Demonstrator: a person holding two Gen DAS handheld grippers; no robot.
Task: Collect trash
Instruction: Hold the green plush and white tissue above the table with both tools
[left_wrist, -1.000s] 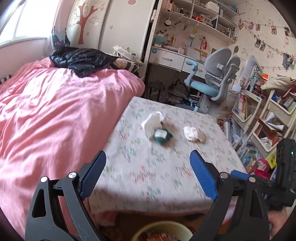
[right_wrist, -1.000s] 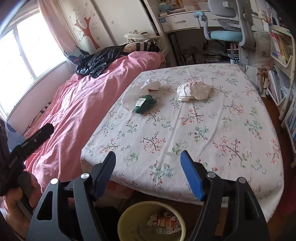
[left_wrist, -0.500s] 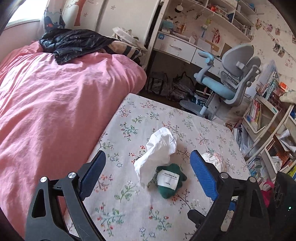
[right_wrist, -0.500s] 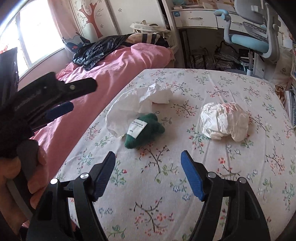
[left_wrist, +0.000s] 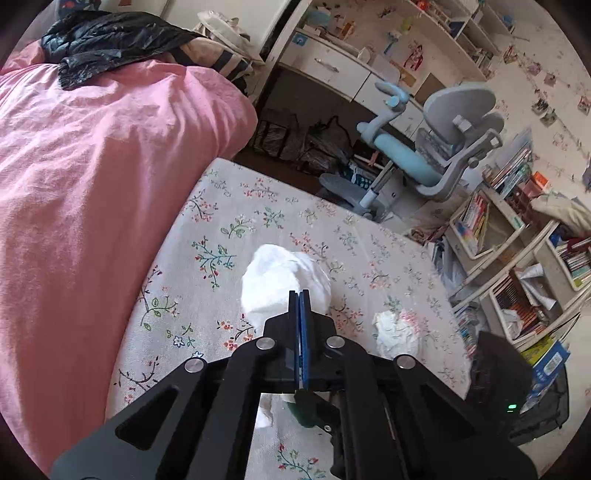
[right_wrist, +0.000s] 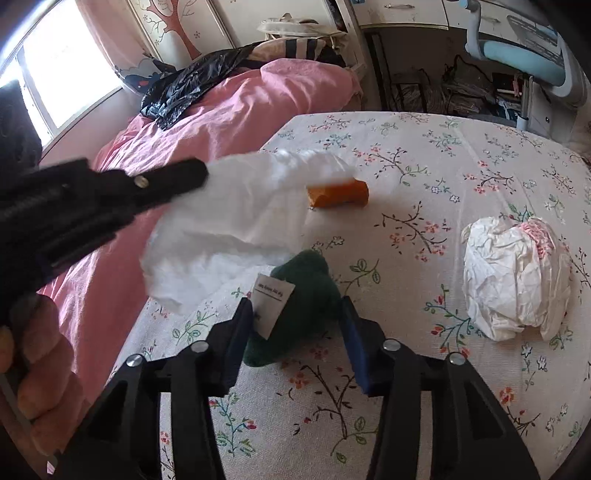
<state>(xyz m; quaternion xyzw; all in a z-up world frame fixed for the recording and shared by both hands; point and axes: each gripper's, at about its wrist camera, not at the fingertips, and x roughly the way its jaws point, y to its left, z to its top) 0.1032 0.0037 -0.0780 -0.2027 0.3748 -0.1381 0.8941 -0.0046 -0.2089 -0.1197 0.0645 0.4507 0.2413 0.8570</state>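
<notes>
Jaws on the left gripper have just snapped together, blue pads flat against each other, and the white tissue looks pinched at their tip: from the right wrist view the tissue stretches away from the closed black nose, lifted and blurred, with its lower edge still on the table. The person's hand wraps the left gripper's handle at the lower left of that view.

Over on the right gripper the jaws have just been closing in. They now stand either side of the green plush with its white tag; the left pad sits against the tag, but whether the right pad presses the plush I cannot tell.

An orange roll lies on the flowered cloth just beyond the tissue, its near end under the tissue's edge. A crumpled paper wad with a pink patch rests well to the right of the plush, apart from both grippers. It also shows in the left wrist view, just right of the closed jaws.

A pink duvet lies alongside the table's left edge, with a black bag at its far end. A grey and blue chair stands beyond the table.
</notes>
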